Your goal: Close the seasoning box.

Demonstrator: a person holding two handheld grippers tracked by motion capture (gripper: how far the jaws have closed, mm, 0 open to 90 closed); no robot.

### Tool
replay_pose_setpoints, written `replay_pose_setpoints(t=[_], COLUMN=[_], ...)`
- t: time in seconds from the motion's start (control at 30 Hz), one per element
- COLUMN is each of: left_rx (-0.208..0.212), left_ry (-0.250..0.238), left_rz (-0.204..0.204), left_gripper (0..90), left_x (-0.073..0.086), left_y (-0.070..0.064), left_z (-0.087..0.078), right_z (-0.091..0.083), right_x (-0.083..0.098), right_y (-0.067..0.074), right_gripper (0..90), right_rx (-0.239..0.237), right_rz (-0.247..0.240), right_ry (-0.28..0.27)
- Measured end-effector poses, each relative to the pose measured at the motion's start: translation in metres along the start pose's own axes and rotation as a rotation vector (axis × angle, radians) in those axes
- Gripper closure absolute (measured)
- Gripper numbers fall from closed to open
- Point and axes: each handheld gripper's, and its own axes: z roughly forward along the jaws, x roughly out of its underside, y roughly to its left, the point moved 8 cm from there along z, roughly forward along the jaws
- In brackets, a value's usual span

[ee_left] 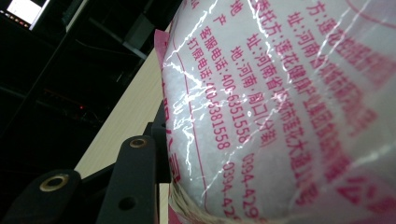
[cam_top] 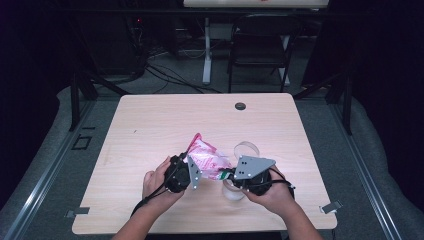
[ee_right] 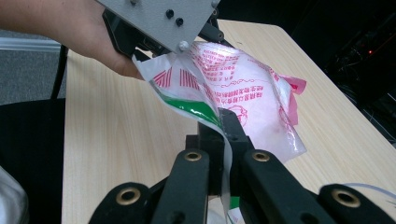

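Bag [cam_top: 209,159] of white granules, gripped by left tongs [cam_top: 192,172]; right tongs [ee_right: 223,122] pinch its edge.

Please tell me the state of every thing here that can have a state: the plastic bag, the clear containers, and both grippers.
plastic bag: lifted off the table, held between both grippers, white contents inside.
left gripper: shut on the bag's body.
right gripper: fingers pinched shut on the bag's edge.
clear cup: stands on the table under the right hand, partly hidden.
clear round container: rests on the table behind the bag; whether it holds anything cannot be told.
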Motion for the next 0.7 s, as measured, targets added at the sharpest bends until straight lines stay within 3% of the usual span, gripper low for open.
replay_pose_setpoints(t=[0.2,0.43,0.53,0.57,0.6,0.7], left_rx=[-0.02,-0.043,-0.057,-0.06,-0.063,-0.074], left_ry=[0.001,-0.015,-0.001,-0.013,0.005,-0.004], left_rz=[0.028,0.028,0.062,0.052,0.072,0.08], left_gripper=[60.5,60.7,60.8,60.8,60.9,61.0], left_x=[-0.0006,-0.0034,-0.004,-0.0052,-0.0045,-0.0064], left_y=[-0.0003,0.0003,0.002,0.0011,0.0022,0.0031], left_z=[-0.0029,-0.0035,-0.0056,-0.005,-0.0067,-0.0067], right_z=[-0.0014,-0.0024,-0.0028,-0.003,-0.0031,-0.0038], right_x=[0.0034,0.0052,0.006,0.0064,0.0065,0.0069], right_y=[-0.0014,-0.0035,-0.0049,-0.0056,-0.0063,-0.0079], right_gripper=[90.0,90.0,90.0,90.0,90.0,90.0], right_rx=[-0.011,-0.018,-0.024,-0.025,-0.026,-0.023], right_rz=[0.031,0.07,0.1,0.106,0.114,0.126], right_ry=[-0.016,-0.021,-0.028,-0.029,-0.032,-0.038])
